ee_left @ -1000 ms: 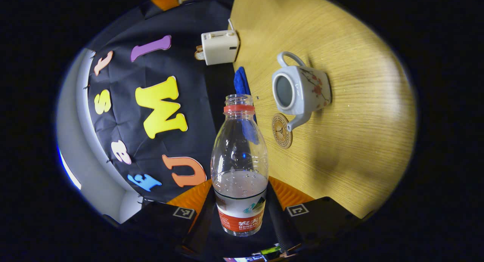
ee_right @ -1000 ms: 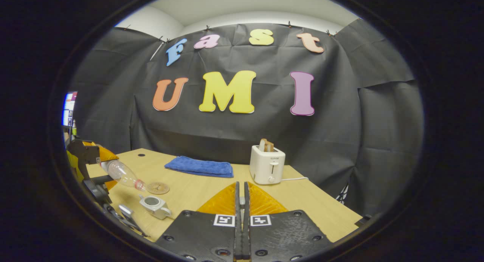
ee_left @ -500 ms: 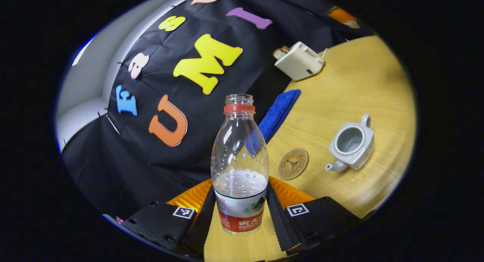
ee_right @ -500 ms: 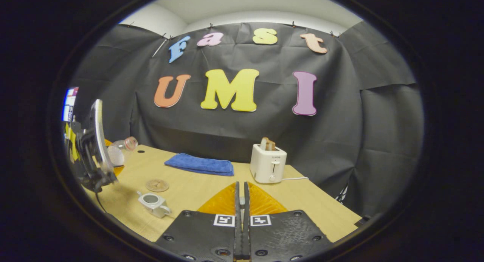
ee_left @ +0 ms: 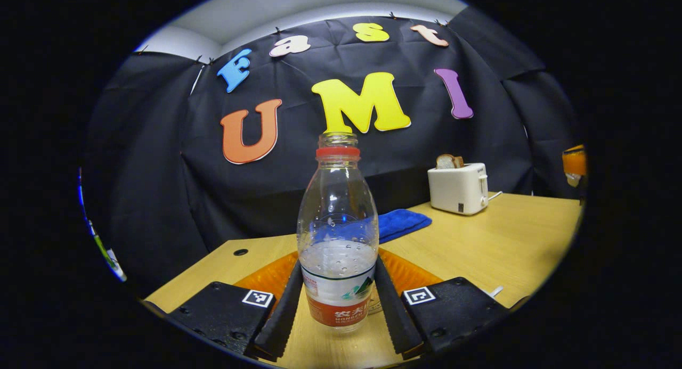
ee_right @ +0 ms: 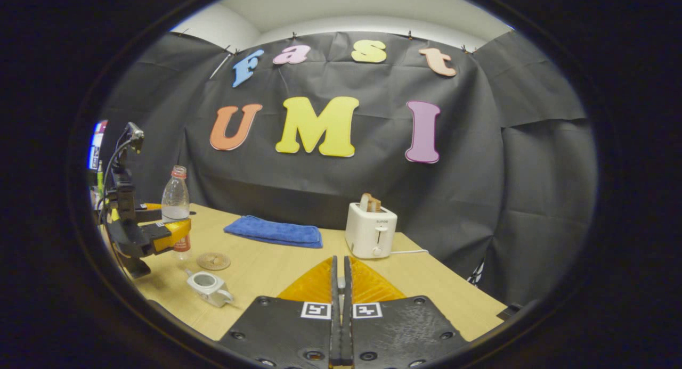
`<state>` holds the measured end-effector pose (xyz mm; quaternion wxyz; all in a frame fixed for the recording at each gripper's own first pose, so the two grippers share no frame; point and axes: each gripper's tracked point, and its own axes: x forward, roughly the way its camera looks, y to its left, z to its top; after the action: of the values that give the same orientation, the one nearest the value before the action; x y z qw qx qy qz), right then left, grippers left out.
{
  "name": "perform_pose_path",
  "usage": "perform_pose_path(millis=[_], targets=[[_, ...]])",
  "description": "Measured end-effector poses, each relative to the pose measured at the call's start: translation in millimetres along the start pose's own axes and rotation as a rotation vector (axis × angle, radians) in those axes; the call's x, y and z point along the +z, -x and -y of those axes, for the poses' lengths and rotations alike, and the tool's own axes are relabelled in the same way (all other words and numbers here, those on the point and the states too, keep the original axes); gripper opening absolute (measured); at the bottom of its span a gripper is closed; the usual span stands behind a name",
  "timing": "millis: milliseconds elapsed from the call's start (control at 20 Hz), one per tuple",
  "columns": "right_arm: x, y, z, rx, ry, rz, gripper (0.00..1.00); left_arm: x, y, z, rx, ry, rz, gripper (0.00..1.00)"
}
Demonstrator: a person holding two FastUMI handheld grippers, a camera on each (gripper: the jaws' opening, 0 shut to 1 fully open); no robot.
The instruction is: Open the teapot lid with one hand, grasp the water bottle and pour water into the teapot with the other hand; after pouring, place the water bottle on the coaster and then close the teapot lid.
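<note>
Wood-grain tabletop (ee_right: 277, 273), pale yellow, fills the floor of a booth hung with black cloth (ee_right: 479, 188); a strip of white wall and ceiling shows above the cloth. A white toaster (ee_right: 371, 231) with bread slices in its slots stands near the back edge, and it serves as the landmark. To the toaster's left, in the right gripper view, a folded blue towel (ee_right: 274, 231) lies flat. Farther left and nearer the camera sits a round coaster (ee_right: 213, 261), and just in front of that the white teapot (ee_right: 207, 287), its top open and its lid off.

The water bottle (ee_left: 338, 236) stands upright, long axis vertical, open neck pointing up, a little water in its lower half. The left gripper (ee_left: 338, 305) clamps it on both sides at the label, both fingers (ee_left: 281, 310) pressed against the plastic. In the right gripper view the same bottle (ee_right: 175, 201) hangs well left of the toaster, just above the table beside the coaster, with the left gripper (ee_right: 160, 231) around it.

The right gripper (ee_right: 339, 284) points at the toaster, its fingers (ee_right: 333, 305) pressed together with nothing visible between them.
</note>
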<state>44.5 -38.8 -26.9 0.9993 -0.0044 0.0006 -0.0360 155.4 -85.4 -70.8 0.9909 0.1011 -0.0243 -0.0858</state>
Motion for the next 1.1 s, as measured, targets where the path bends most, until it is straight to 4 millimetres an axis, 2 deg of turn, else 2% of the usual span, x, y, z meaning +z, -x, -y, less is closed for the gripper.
perform_pose_path(millis=[50, 250, 450, 600, 800, 1100], targets=[[-2.0, -1.9, 1.1, -0.003, -0.003, -0.006, 0.00, 2.8, -10.5, -0.3, -0.002, 0.025, 0.004, 0.74], [-9.2, -6.9, 4.3, -0.010, -0.012, -0.026, 0.00, -8.4, -36.0, 0.9, -0.004, 0.108, -0.028, 0.74], [-12.2, -10.7, 7.4, -0.011, -0.015, -0.036, 0.00, -10.7, -56.3, 15.5, -0.034, 0.153, -0.036, 0.75], [-15.7, -13.1, 9.8, -0.013, -0.022, -0.047, 0.00, -18.4, -68.6, 15.0, -0.022, 0.140, -0.051, 0.75], [-17.9, -14.2, 11.8, -0.016, -0.028, -0.056, 0.00, -28.4, -72.4, 17.4, -0.016, 0.147, -0.072, 0.75], [-17.0, -13.1, 7.6, -0.009, -0.022, -0.052, 0.00, -26.5, -69.9, 20.3, -0.025, 0.110, -0.054, 0.77]])
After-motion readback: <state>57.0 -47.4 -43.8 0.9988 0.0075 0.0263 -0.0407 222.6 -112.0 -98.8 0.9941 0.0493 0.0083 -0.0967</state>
